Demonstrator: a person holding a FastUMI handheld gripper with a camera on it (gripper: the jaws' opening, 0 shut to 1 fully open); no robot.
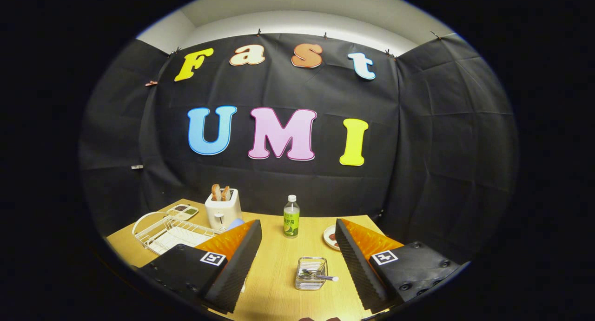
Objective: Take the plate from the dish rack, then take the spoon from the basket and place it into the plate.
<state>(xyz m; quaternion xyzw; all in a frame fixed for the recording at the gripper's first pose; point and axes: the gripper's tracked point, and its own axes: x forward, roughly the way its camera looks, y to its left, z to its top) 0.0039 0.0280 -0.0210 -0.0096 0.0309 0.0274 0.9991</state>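
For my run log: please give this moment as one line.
claw: open, holding nothing | spoon: in basket between fingers | dish rack: beyond left finger | plate: not yet taken

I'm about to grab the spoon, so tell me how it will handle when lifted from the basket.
The spoon looks like thin metal, so probably stiff, light and somewhat slippery. Its handle sticks out over the basket rim, so a grip near one end may let it pivot or slide. The small basket may shift if nudged. The gripper is open, the basket between its fingers.
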